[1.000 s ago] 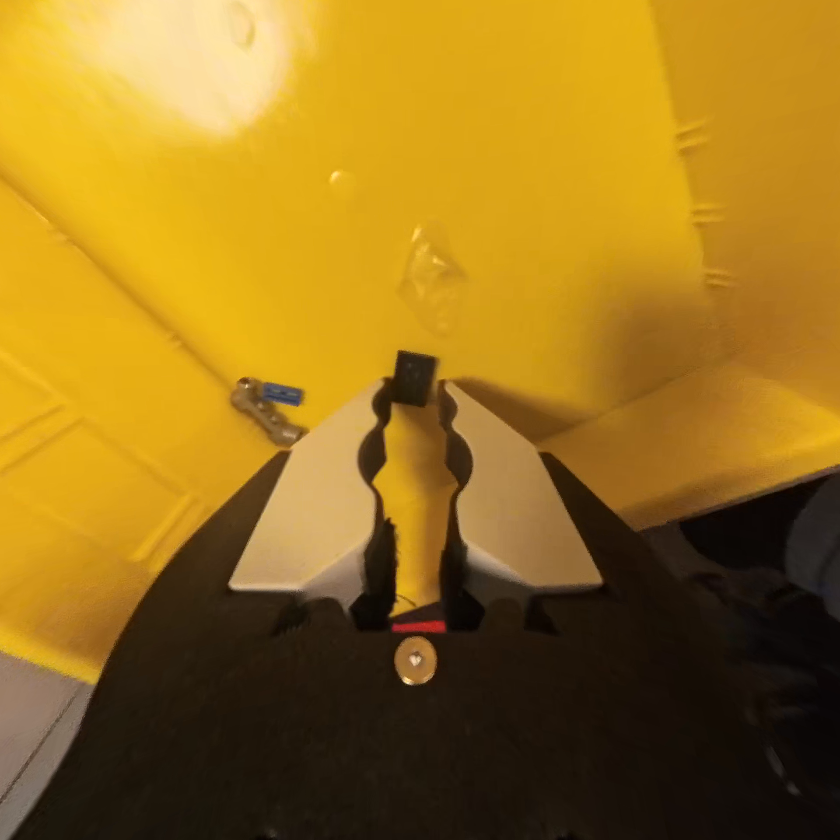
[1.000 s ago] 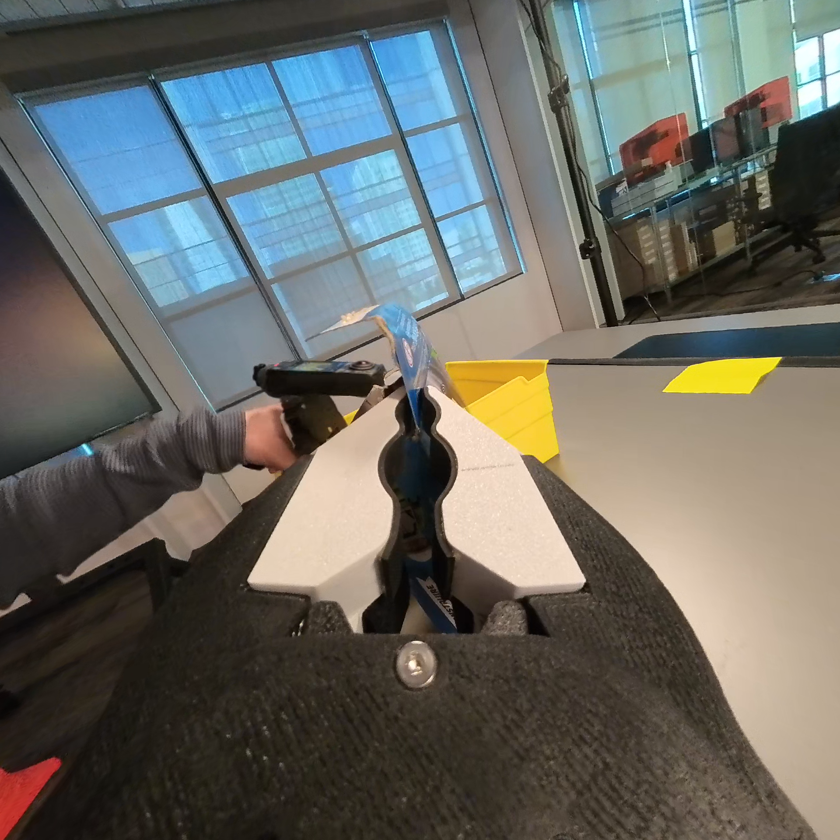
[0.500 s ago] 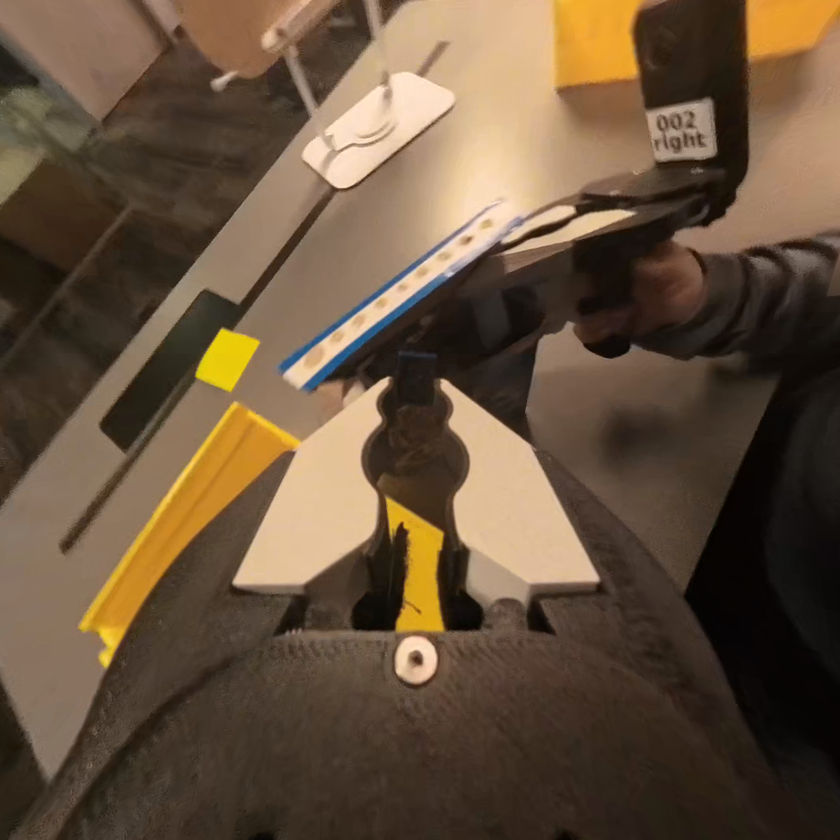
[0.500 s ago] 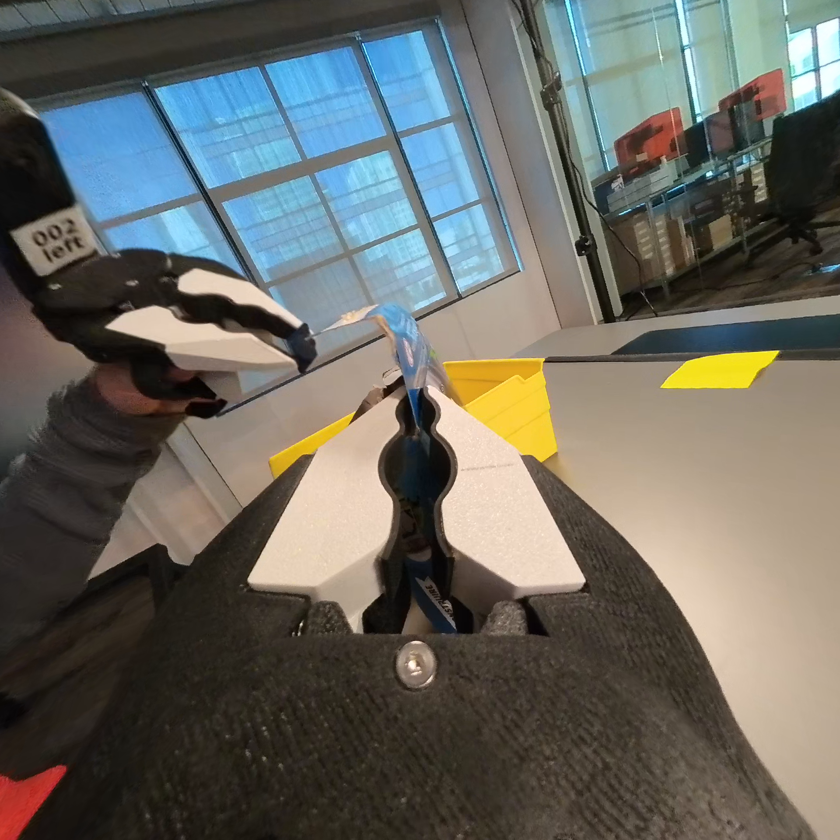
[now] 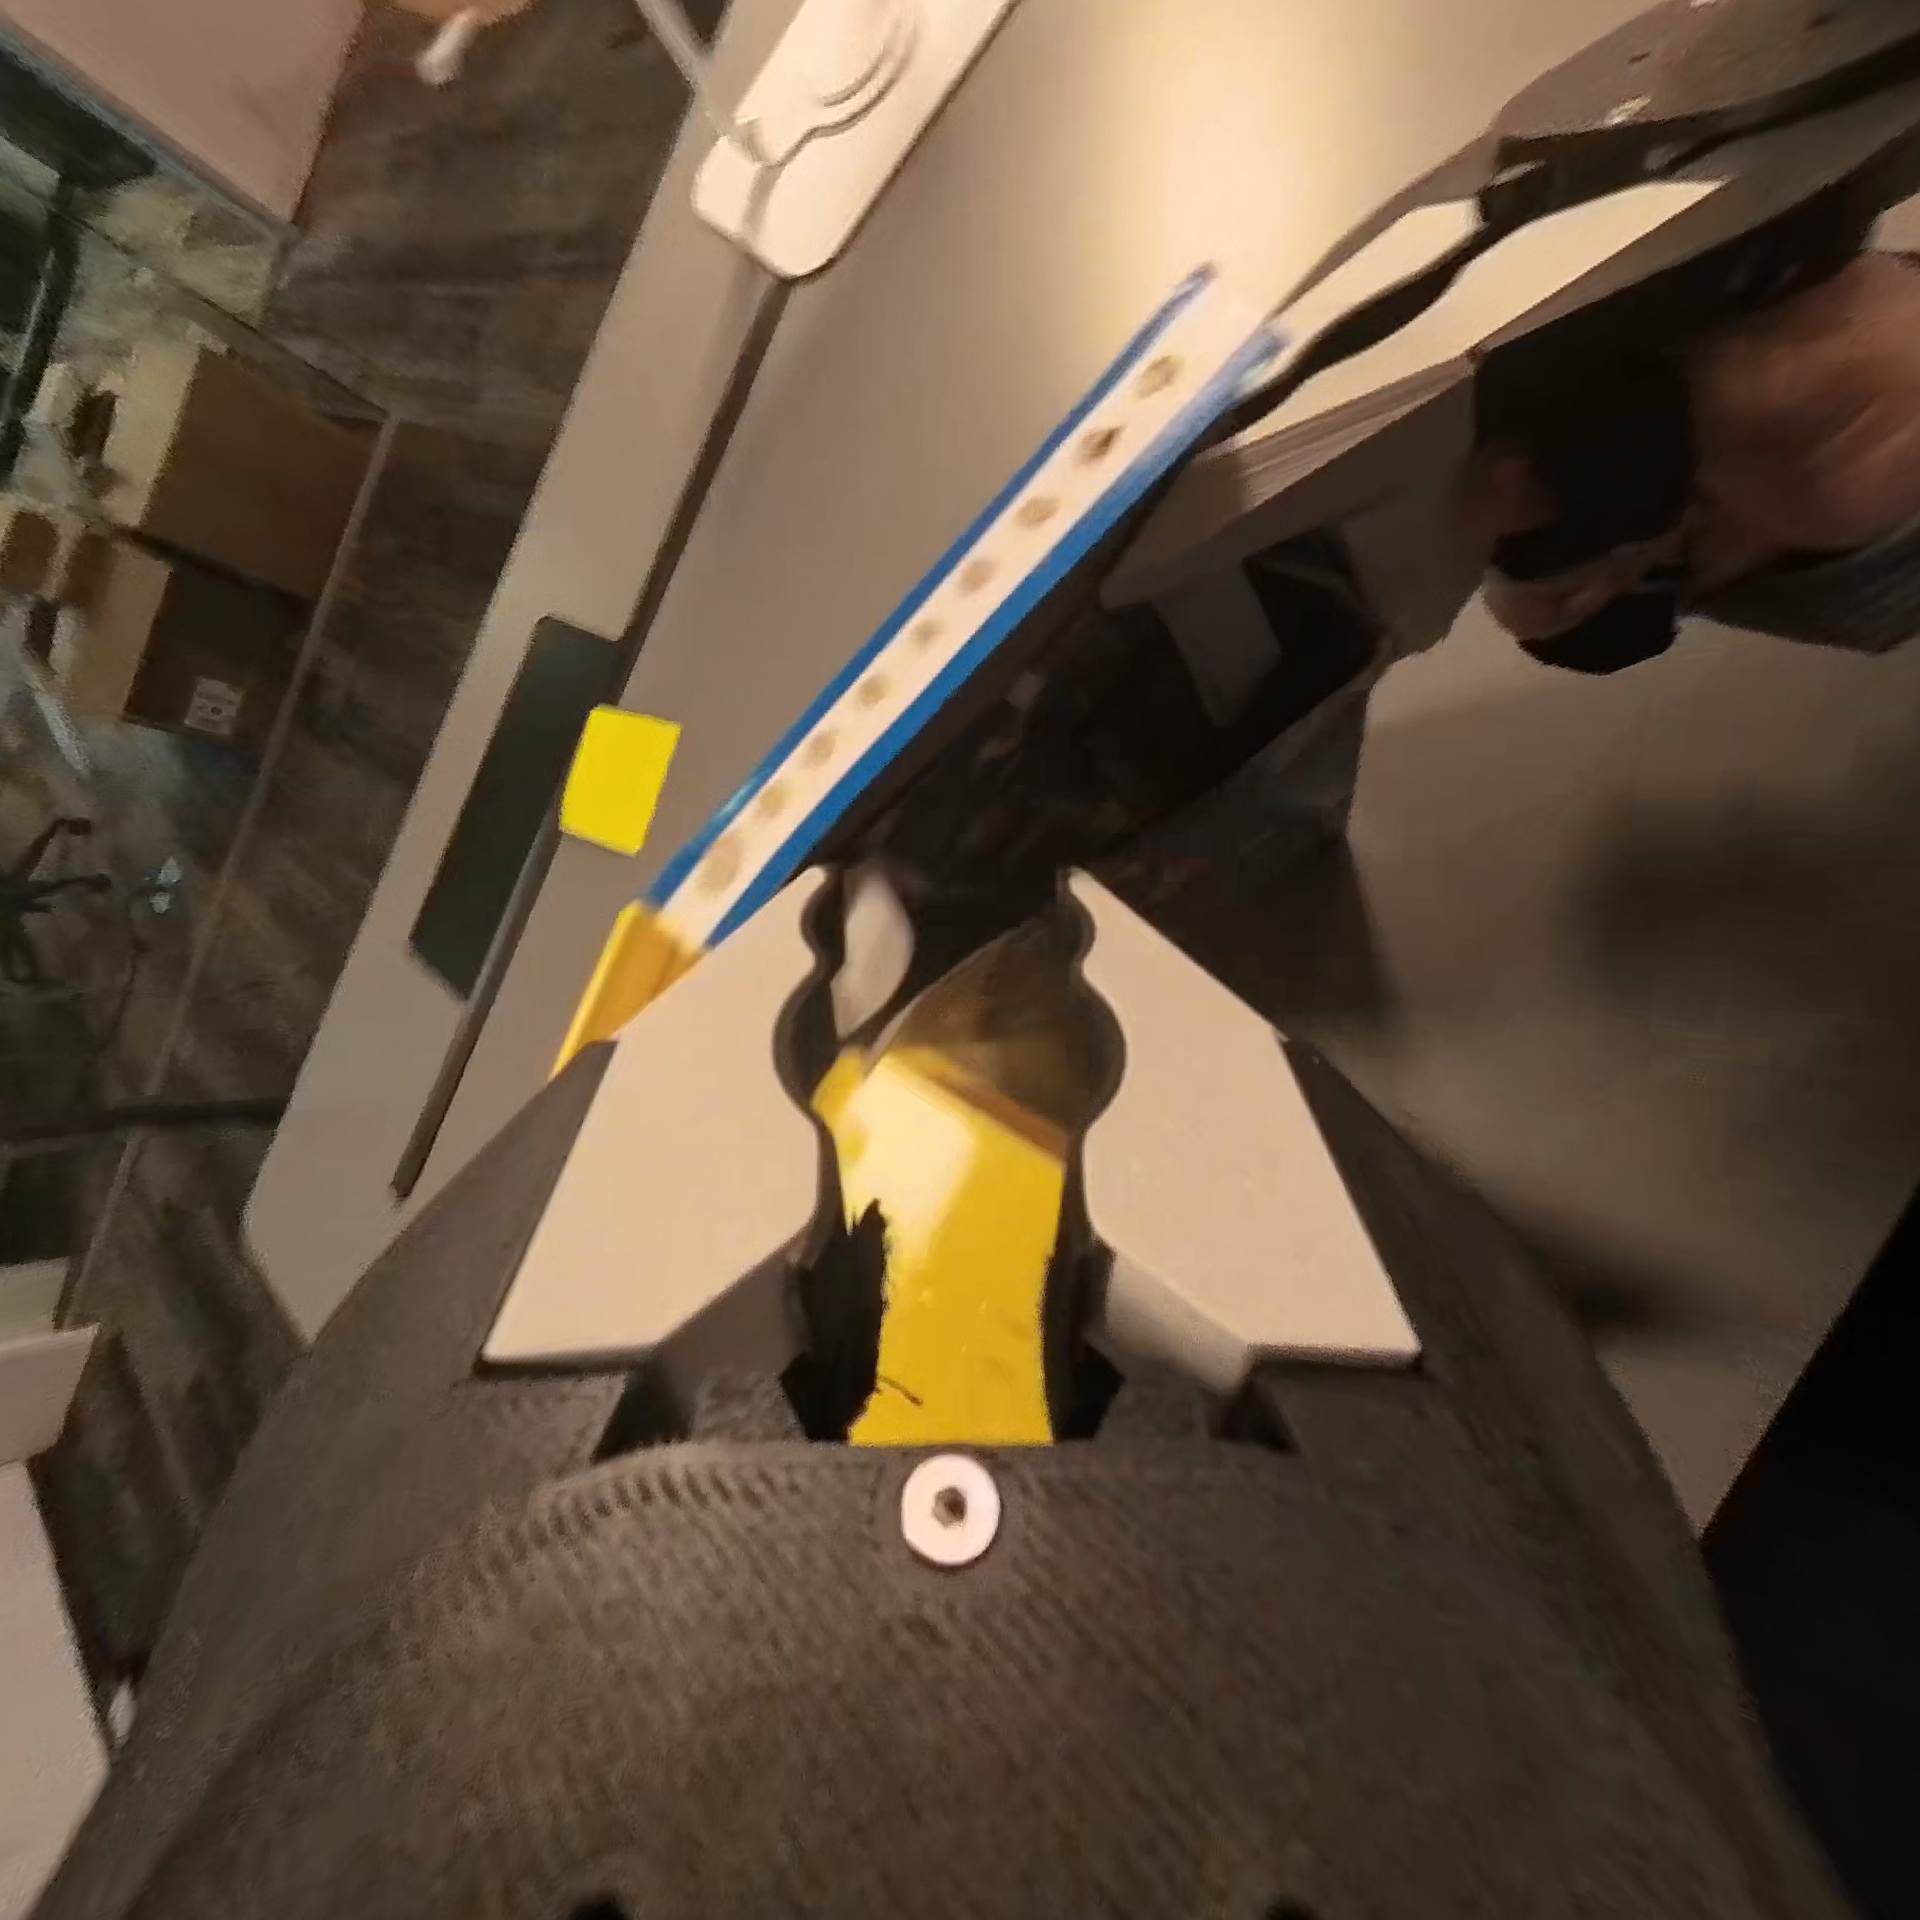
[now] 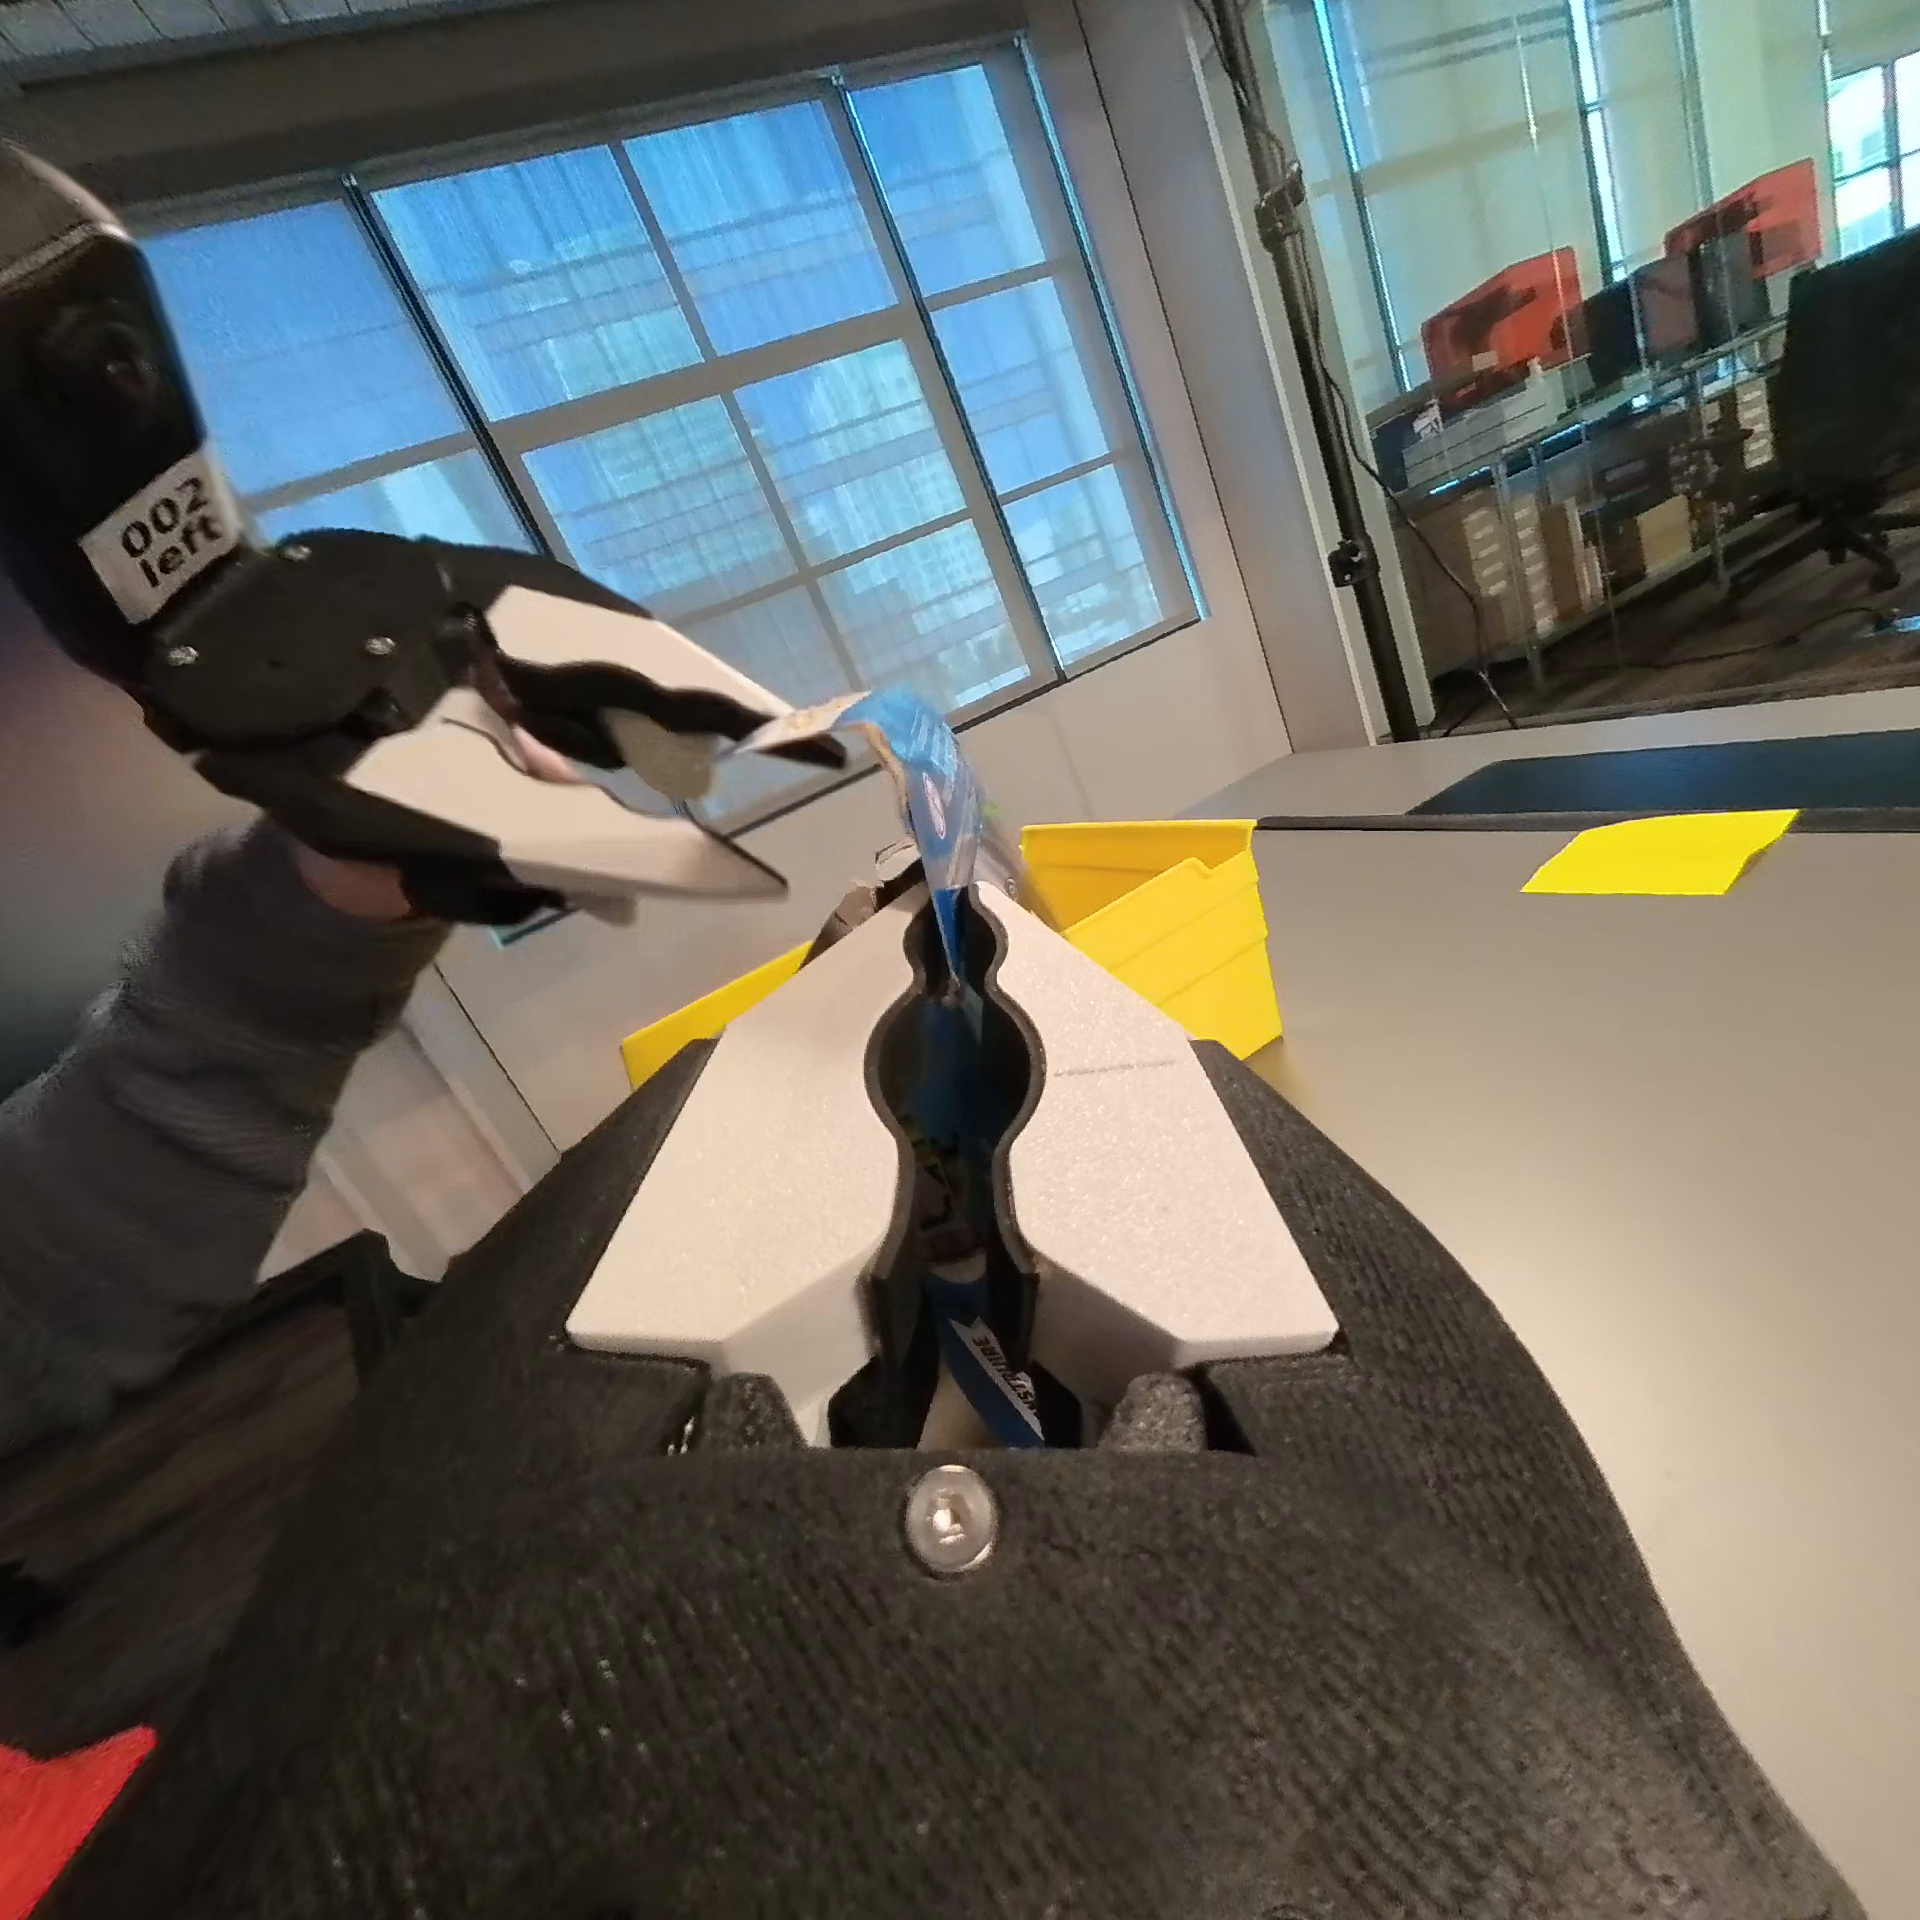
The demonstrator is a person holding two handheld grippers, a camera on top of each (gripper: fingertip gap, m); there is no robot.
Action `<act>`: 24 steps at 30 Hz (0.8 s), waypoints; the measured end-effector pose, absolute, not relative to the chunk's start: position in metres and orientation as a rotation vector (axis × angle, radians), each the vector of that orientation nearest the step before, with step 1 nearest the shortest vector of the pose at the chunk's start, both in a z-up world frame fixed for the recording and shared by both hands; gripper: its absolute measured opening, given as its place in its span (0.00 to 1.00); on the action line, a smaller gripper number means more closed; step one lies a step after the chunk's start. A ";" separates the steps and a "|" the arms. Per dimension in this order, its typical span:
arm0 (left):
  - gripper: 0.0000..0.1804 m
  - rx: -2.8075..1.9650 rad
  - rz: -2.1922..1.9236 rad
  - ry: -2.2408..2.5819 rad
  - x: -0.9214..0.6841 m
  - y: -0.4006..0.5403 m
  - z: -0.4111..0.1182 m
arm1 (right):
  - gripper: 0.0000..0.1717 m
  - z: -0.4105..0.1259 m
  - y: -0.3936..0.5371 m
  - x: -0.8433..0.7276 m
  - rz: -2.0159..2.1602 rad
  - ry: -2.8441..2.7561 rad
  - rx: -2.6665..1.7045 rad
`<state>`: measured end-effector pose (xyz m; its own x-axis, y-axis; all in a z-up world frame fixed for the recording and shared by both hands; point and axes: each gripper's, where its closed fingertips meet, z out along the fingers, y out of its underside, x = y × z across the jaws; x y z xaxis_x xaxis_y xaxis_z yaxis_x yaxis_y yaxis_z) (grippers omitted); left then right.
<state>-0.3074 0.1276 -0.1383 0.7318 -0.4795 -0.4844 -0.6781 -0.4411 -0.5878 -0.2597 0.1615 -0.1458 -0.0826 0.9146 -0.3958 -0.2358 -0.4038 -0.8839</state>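
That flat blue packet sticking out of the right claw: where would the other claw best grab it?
Probably the free top edge of the blue packet, coming from the left, where the open left claw already brackets its bent-over white flap; the lower end is pinched in the right claw.

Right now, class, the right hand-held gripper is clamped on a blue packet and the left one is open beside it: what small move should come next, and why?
Probably close the left hand-held gripper on the blue packet's free top corner. Its fingers stand apart around that corner, while the right hand-held gripper pinches the packet lower down.
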 end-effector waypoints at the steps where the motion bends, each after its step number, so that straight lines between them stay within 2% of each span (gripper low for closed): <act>1: 0.21 -2.121 0.336 0.814 -0.319 0.122 -0.127 | 0.00 -0.146 0.162 -0.259 1.640 -0.811 -1.290; 3: 0.21 -2.110 0.287 0.637 -0.341 0.109 -0.106 | 0.00 -0.146 0.163 -0.259 1.642 -0.807 -1.292; 5: 0.21 -2.225 0.247 0.426 -0.378 0.097 -0.113 | 0.00 -0.146 0.163 -0.260 1.640 -0.810 -1.291; 7: 0.19 -2.517 0.250 0.184 -0.423 0.075 -0.156 | 0.00 -0.146 0.162 -0.260 1.638 -0.815 -1.288; 12: 0.03 -2.921 0.296 -0.191 -0.484 0.033 -0.251 | 0.00 -0.146 0.161 -0.260 1.636 -0.819 -1.287; 17: 0.00 -3.021 0.513 -0.299 -0.513 0.014 -0.283 | 0.00 -0.146 0.160 -0.260 1.634 -0.827 -1.282; 24: 0.00 -3.093 0.682 -0.256 -0.525 -0.002 -0.295 | 0.00 -0.146 0.159 -0.260 1.636 -0.833 -1.280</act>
